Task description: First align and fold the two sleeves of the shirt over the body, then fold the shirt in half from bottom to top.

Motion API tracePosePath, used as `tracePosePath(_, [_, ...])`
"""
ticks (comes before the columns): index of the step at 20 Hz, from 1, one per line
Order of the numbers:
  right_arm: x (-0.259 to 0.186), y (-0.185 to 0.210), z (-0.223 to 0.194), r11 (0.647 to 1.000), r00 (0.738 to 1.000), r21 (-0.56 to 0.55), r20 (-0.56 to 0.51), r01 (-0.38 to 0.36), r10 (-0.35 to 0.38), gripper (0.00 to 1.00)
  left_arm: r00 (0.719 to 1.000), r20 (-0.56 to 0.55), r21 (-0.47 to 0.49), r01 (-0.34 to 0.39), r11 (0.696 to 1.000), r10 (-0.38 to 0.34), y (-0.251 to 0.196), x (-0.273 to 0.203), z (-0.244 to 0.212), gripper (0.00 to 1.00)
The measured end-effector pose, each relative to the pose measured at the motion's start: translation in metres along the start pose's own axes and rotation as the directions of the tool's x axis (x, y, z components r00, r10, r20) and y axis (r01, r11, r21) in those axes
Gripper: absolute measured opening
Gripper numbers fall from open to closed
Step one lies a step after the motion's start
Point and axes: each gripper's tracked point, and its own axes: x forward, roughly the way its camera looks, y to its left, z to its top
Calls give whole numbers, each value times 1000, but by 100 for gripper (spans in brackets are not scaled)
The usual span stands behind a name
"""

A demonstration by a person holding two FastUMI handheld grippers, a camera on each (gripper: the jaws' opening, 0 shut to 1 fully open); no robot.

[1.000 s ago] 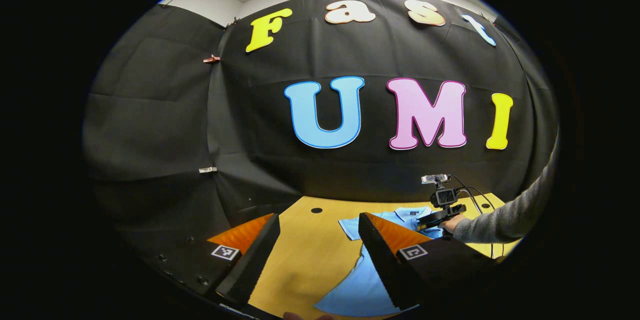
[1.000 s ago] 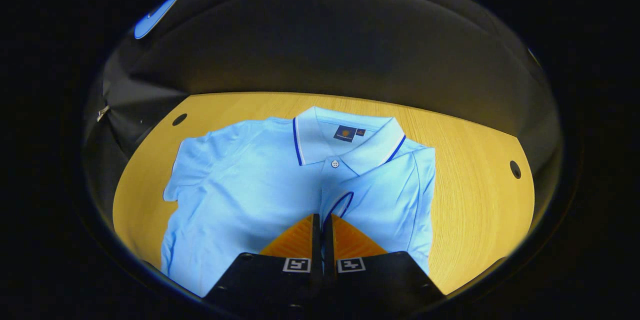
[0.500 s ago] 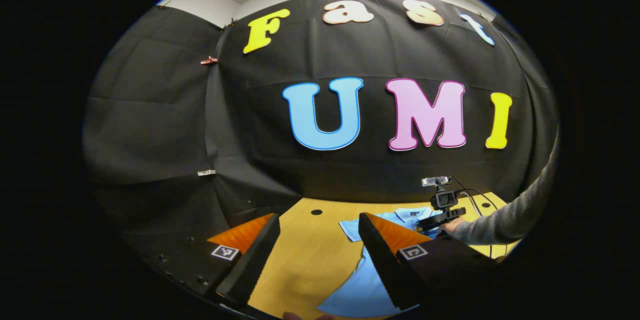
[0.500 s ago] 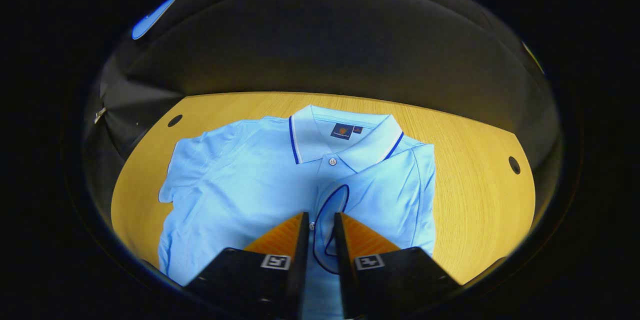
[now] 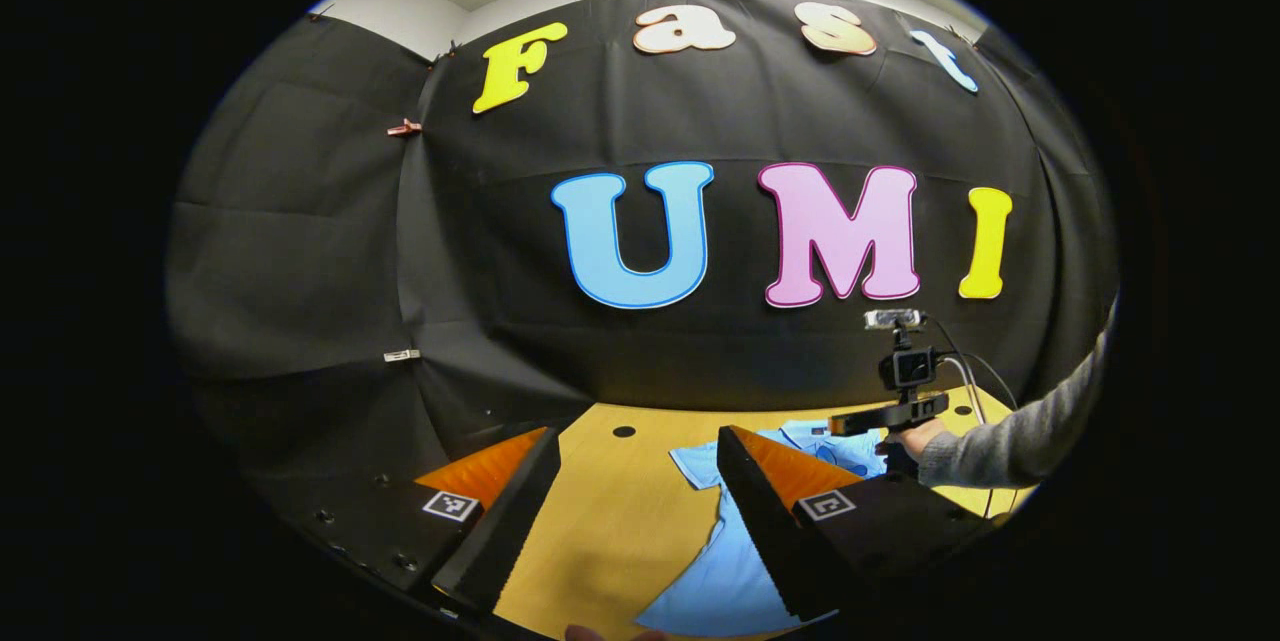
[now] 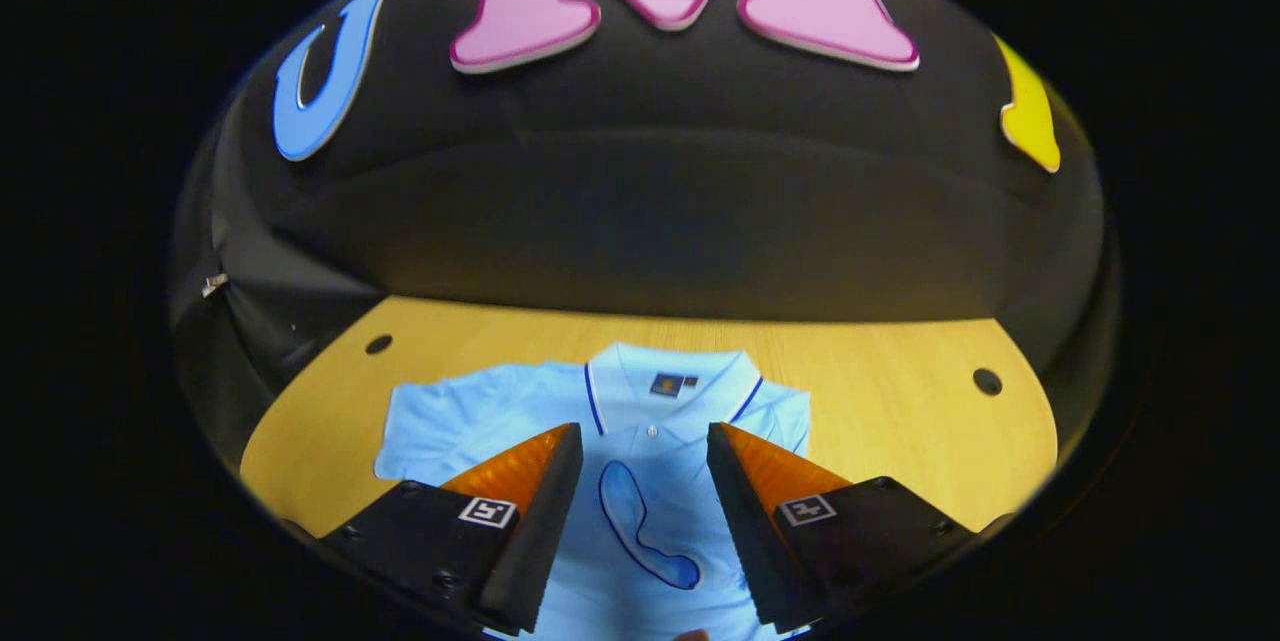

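A light blue polo shirt (image 6: pixel 500 401) lies face up on the yellow wooden table (image 6: pixel 900 421), collar (image 6: pixel 665 386) at the far side. One sleeve is folded over the body, and its dark-trimmed cuff (image 6: pixel 640 521) lies on the chest between my right gripper's fingers. The other sleeve (image 6: pixel 420 421) is spread out to the left. My right gripper (image 6: pixel 642 431) hangs open above the shirt with nothing in it. My left gripper (image 5: pixel 638 436) is open over the table's left edge, beside the shirt (image 5: pixel 720 581). The left gripper view also shows the right gripper (image 5: pixel 845 424) above the shirt.
The table has small round holes near its far corners (image 6: pixel 378 344) (image 6: pixel 987 381). The booth's black cloth wall (image 6: pixel 640 221) stands close behind the table. A hand in a grey sleeve (image 5: pixel 1010 441) holds the right gripper, with cables trailing from it.
My right gripper opened, let go of the sleeve cuff and rose back from the shirt. The cuff now lies on the chest. My left gripper hardly moved.
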Motion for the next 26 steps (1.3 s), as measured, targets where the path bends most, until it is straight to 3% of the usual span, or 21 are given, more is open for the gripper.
tracePosePath(6, [-110,3,81,999,970,3,242,-36,34,79,996,43,5,77,997,-77,-23,13,14,100])
tracePosePath(12, [-251,8,141,997,903,-30,422,-77,82,79,985,60,-9,162,987,-161,-50,44,15,100])
tracePosePath(17, [-347,1,152,995,864,-41,494,-86,95,79,983,50,-8,177,984,-177,-62,88,1,100])
tracePosePath(20, [-387,-10,146,997,844,-75,531,-36,70,80,983,20,24,180,983,-180,-68,119,-15,100])
tracePosePath(24, [-415,-10,134,992,833,-125,551,23,50,81,968,-96,9,236,972,-234,-93,174,-47,100])
tracePosePath(26, [-420,-13,124,990,840,-134,541,34,44,81,956,-170,-30,237,971,-238,-102,208,-75,100])
